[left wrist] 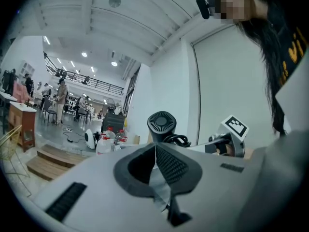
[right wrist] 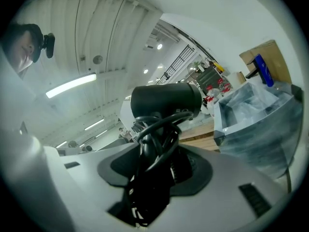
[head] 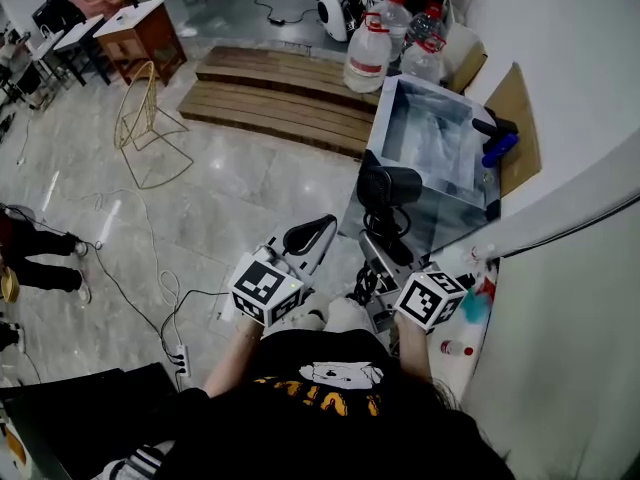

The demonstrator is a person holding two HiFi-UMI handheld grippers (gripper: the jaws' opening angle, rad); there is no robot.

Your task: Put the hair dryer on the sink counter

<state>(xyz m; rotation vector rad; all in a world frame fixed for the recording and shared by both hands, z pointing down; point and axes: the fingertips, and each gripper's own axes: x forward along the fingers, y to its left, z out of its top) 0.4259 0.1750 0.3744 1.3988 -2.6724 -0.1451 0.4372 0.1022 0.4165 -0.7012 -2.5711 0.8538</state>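
The black hair dryer [head: 390, 186] stands upright in my right gripper [head: 385, 253], its barrel on top and its cord coiled round the handle. In the right gripper view the handle and cord [right wrist: 154, 144] fill the space between the jaws, which are shut on them, below the barrel [right wrist: 166, 99]. Just beyond it is the metal sink basin [head: 400, 93], lined with clear film. My left gripper [head: 312, 236] hovers to the left with its jaws pressed together on nothing. The left gripper view shows the dryer's rear grille [left wrist: 161, 126] past that gripper's tips [left wrist: 155, 163].
A blue-handled item [head: 500, 148] lies on the sink's far right rim. Large water bottles [head: 368, 56] stand behind the sink beside wooden steps [head: 280, 93]. A white ledge [head: 560, 218] runs along the right. A power strip [head: 180, 358] and cables lie on the tiled floor at left.
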